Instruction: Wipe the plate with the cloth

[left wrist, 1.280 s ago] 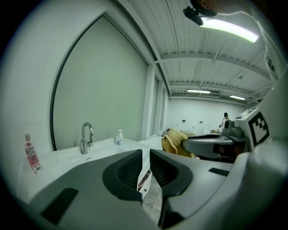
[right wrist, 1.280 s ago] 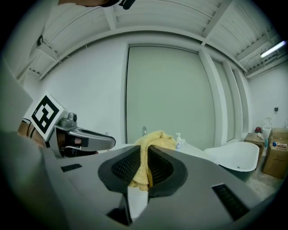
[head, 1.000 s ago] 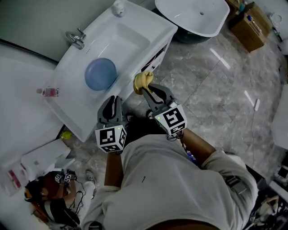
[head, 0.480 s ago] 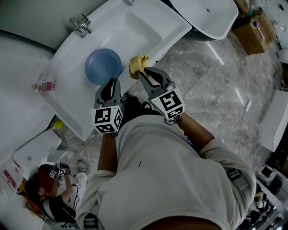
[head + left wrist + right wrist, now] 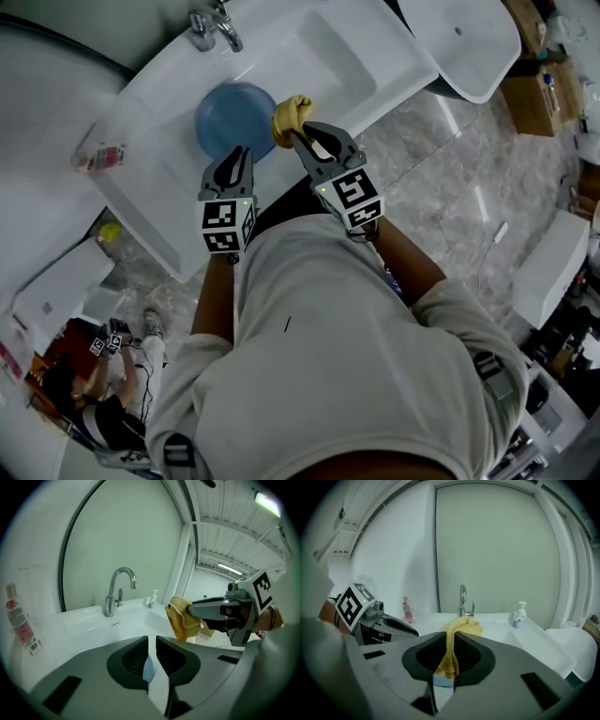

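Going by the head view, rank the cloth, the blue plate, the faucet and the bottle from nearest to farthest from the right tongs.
1. The cloth, clamped in the right tongs.
2. The plate, in the sink just left of them.
3. The faucet, at the sink's back edge.
4. The bottle, at the far left.
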Action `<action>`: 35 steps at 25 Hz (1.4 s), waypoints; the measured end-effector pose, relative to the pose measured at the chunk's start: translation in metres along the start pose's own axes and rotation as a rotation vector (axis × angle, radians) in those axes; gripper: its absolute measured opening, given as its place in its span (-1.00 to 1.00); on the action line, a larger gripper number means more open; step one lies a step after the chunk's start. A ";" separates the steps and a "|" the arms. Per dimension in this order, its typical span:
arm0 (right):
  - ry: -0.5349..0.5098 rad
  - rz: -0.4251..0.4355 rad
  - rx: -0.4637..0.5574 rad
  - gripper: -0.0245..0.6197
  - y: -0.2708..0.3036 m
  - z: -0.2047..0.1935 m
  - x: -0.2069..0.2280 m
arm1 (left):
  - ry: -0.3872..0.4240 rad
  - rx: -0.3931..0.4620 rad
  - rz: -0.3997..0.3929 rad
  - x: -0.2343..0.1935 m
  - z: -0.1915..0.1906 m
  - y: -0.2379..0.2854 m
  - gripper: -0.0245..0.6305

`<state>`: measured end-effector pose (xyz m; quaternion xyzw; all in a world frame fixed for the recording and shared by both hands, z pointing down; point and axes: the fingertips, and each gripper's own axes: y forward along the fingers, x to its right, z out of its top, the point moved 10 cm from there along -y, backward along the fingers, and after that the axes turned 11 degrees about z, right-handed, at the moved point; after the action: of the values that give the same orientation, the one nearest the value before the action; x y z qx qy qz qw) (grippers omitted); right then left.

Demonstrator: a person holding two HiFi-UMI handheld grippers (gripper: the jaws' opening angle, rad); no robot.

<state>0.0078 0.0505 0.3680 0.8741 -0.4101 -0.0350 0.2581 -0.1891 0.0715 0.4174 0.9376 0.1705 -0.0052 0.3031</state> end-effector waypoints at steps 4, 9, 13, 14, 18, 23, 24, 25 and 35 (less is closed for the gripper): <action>-0.024 0.045 -0.064 -0.77 0.028 -0.005 0.012 | 0.023 -0.058 0.057 -0.015 -0.015 0.017 -0.73; -0.030 0.109 -0.138 -0.77 0.058 -0.016 0.033 | -0.028 -0.142 0.127 -0.029 -0.031 0.038 -0.72; -0.022 0.195 -0.189 -0.77 0.084 -0.020 0.050 | -0.078 -0.215 0.222 -0.038 -0.043 0.049 -0.72; -0.014 0.221 -0.204 -0.77 0.091 -0.021 0.053 | -0.087 -0.234 0.245 -0.040 -0.045 0.053 -0.72; 0.007 0.337 -0.260 -0.77 0.115 -0.031 0.063 | -0.185 -0.327 0.328 -0.050 -0.064 0.065 -0.72; -0.020 0.454 -0.322 -0.77 0.140 -0.051 0.075 | -0.394 -0.407 0.405 -0.060 -0.094 0.087 -0.72; -0.034 0.471 -0.336 -0.77 0.145 -0.055 0.077 | -0.411 -0.419 0.418 -0.061 -0.098 0.091 -0.72; -0.050 0.488 -0.348 -0.77 0.149 -0.057 0.078 | -0.422 -0.428 0.431 -0.061 -0.101 0.095 -0.72; -0.071 0.578 -0.397 -0.77 0.171 -0.069 0.090 | -0.484 -0.532 0.587 -0.065 -0.126 0.108 -0.70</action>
<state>-0.0334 -0.0768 0.5230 0.6529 -0.6345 -0.0698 0.4077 -0.2276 0.0408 0.5883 0.8075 -0.1825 -0.0939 0.5530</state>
